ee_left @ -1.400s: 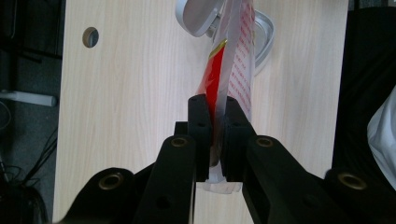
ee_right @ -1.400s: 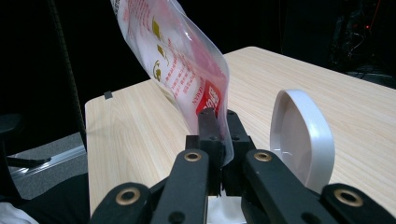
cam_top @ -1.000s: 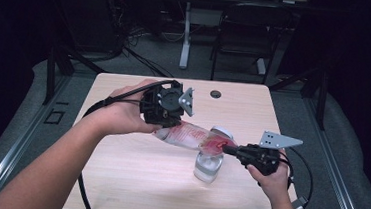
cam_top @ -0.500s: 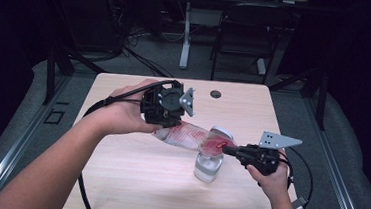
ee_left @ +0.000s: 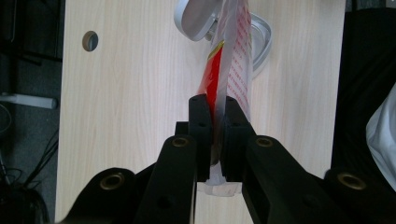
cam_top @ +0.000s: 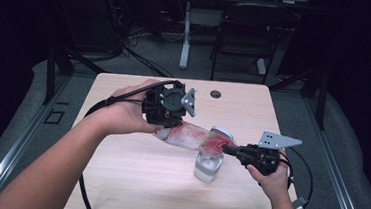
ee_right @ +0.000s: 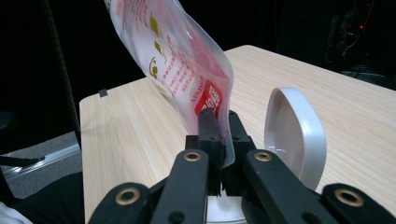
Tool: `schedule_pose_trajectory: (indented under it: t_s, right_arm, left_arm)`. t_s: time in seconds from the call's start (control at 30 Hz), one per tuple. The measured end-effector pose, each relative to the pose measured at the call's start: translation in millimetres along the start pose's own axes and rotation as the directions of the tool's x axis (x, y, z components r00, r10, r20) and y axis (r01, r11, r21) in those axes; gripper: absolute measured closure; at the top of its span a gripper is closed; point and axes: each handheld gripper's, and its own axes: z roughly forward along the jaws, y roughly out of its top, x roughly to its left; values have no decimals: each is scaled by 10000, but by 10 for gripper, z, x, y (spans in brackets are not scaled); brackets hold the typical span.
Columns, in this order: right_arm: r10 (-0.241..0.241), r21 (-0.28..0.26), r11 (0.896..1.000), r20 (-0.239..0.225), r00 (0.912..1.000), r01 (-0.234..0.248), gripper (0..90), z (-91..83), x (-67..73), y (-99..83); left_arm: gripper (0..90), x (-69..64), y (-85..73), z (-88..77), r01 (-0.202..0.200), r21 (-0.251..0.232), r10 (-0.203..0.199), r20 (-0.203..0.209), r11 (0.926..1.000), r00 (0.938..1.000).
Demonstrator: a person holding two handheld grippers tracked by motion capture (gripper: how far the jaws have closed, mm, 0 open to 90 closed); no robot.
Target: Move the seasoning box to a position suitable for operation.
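While both pairs of tongs grip it, a clear plastic pouch [cam_top: 191, 136] with red print hangs stretched above a light wooden table [cam_top: 118, 169], sloping down from the left tongs [cam_top: 168, 125] to the right tongs [cam_top: 227, 149]. The left tongs are closed tight on one end of the pouch, as the left gripper view shows, with the film pinched flat between the black pads [ee_left: 201, 135]. The right tongs are closed just as narrowly on the other end, and the right gripper view shows the red-printed corner [ee_right: 210, 105] clamped there. Directly under the lower end stands a clear jar [cam_top: 207, 166] near the table's right front, its white hinged lid [ee_right: 292, 133] flipped open and standing upright beside the right tongs. A small dark grommet hole [cam_top: 216, 94] sits at the far edge of the table. The room around is dark, with grey floor, a chair [cam_top: 244, 39] and a white table leg [cam_top: 185, 39] behind, and loose cables on the floor. Compared with the pictures of a second ago, nothing has shifted: hands, pouch and jar sit in the same places.
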Motion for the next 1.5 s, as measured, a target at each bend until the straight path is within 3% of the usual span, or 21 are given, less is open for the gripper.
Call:
schedule_pose_trajectory:
  t_s: [1.5]
  right_arm:
    - [-38,882,9961,153,9999,25,891,98,-28,-87]
  left_arm:
    - [860,-8,74,62,-128,-127,130,92,9998,9999]
